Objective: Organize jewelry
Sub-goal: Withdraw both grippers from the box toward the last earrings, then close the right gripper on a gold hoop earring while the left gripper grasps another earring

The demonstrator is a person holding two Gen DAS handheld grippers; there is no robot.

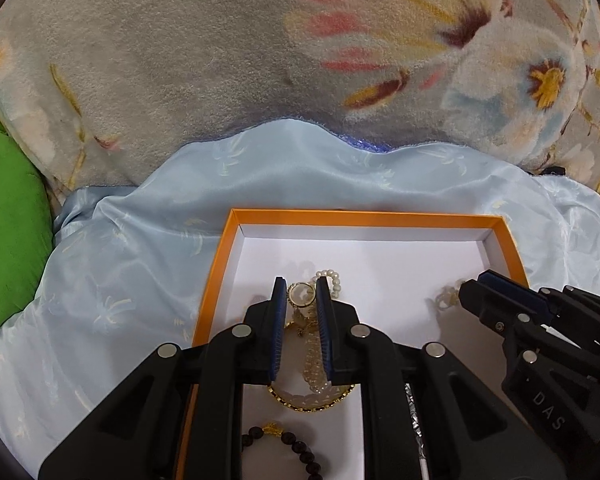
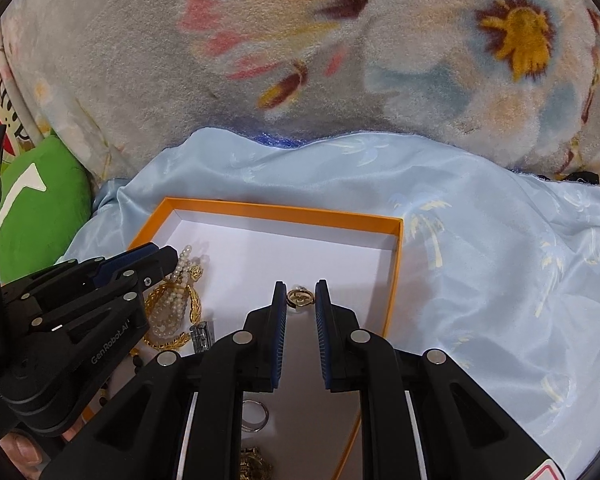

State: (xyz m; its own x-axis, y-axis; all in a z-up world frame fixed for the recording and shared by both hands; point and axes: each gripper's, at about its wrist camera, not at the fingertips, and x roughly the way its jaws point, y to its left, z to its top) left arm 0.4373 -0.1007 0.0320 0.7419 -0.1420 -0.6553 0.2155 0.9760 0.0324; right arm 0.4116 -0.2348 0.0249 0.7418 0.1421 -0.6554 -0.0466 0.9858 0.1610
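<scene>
Nearest, dark round beads (image 1: pixel 288 446) in the orange card box (image 1: pixel 216 280). Left gripper (image 1: pixel 301 292) nearly shut over pearls (image 1: pixel 316 354), strand running lengthwise away. Right gripper (image 2: pixel 301 294) likewise, empty, above a gold ring (image 2: pixel 300 298). Beyond, glossy blue satin (image 1: pixel 132 264), fuzzy floral blanket (image 1: pixel 160 60).

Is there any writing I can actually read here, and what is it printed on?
"DAS" on the black body of the right gripper.
"GenRobot.AI" on the black body of the left gripper.
The red-edged sticker at the bottom corner is cut off, unreadable.
</scene>
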